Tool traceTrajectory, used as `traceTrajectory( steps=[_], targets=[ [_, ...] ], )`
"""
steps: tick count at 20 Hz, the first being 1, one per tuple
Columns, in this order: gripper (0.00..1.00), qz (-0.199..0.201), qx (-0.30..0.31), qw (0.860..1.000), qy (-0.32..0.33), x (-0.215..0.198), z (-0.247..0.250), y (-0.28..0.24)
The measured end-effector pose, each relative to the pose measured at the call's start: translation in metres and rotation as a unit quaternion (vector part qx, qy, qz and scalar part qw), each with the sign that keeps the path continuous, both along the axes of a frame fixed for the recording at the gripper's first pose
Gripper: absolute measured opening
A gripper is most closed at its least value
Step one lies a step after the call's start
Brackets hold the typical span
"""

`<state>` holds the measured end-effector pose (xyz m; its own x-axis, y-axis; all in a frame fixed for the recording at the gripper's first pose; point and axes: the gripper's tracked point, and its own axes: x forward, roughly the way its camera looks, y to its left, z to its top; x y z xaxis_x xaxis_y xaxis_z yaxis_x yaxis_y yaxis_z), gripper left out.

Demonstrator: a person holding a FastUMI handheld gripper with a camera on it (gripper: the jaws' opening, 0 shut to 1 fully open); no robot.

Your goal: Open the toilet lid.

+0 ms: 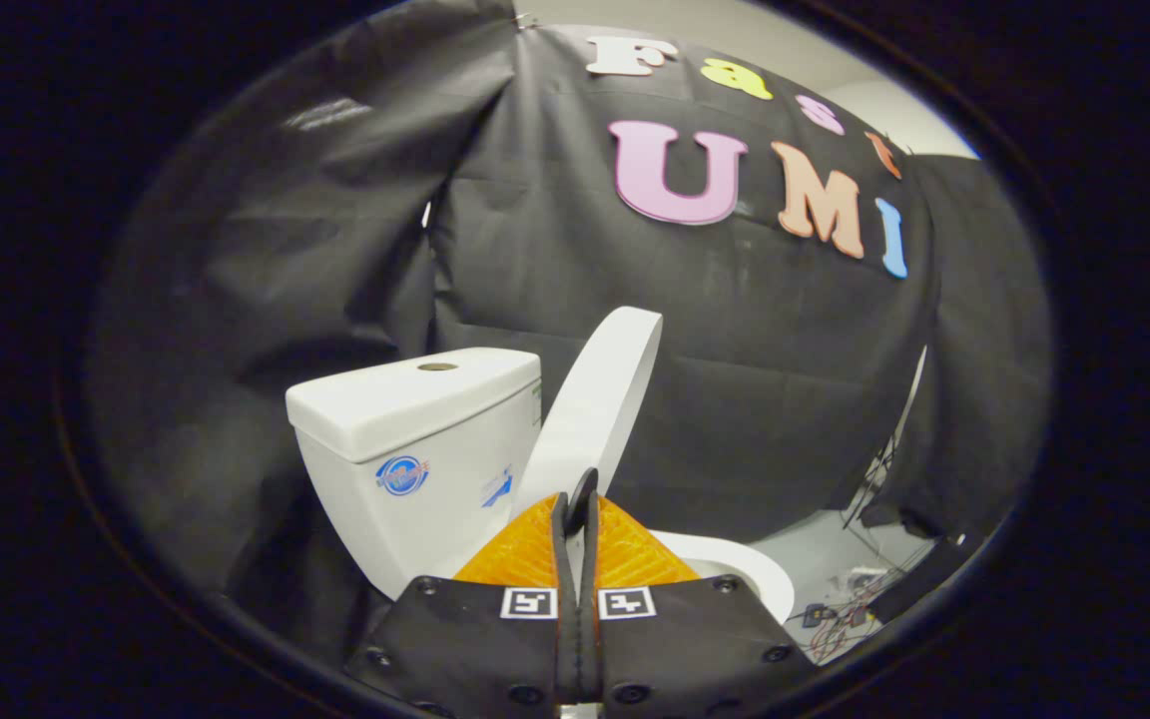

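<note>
We see the toilet lid [603,394] raised steeply beside the tank [415,439], leaning toward it; our tongs [578,504] are pressed together, gripping nothing, tips just at its lower edge; we judge it rigid, smooth, light, hinged; best pushed under its free rim.

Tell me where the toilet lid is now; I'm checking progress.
The toilet lid stands raised, leaning toward the tank, just beyond the hand-held gripper, whose fingers are closed together.

Raised lid [600,399] stands just ahead of closed gripper [580,499], tank [415,449] left.
</note>
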<state>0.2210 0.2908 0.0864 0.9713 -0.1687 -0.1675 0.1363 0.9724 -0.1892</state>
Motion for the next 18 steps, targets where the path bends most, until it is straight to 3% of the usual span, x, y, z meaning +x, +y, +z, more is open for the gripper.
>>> traceTrajectory(
  steps=[6,14,18],
  targets=[
    [0.01,-0.003,-0.047,0.999,-0.023,0.013,0.005,0.033],
    [0.01,0.029,0.003,0.999,-0.022,0.026,0.003,0.063],
    [0.02,0.038,-0.001,0.999,-0.027,0.026,0.005,0.068]
  ],
)
